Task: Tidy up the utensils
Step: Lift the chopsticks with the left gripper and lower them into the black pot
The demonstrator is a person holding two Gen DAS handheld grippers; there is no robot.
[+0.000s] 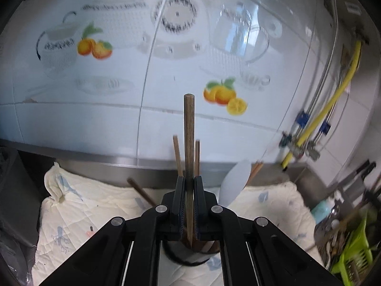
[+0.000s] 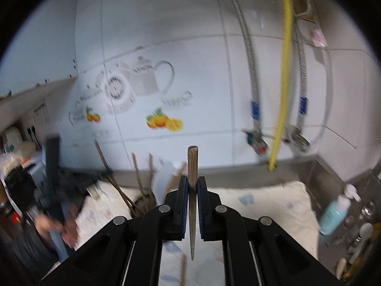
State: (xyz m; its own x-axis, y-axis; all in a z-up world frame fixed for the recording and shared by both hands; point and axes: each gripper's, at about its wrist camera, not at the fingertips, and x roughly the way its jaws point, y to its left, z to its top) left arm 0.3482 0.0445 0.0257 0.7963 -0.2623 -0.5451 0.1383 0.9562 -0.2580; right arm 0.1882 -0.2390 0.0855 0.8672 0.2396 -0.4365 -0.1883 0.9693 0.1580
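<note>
Chopstick [image 1: 189,138] clamped upright in left gripper [image 1: 189,191], jaws closed on its lower shaft, tip dipping into dark holder cup [image 1: 190,252] at 6 o'clock. Holder already has other chopsticks [image 1: 177,155] and a white spoon [image 1: 234,181] leaning toward 1 o'clock. Right gripper [image 2: 192,191] also closed on a second chopstick [image 2: 192,190], held vertical above the quilted cloth [image 2: 262,205]; holder sits at its 9 o'clock. Both views are blurry. Best guess for the step: keep left stick vertical, lower straight down clear of neighbouring sticks, release only once tip is well inside. Then swing right stick over toward 9 o'clock, avoiding the spoon.
</note>
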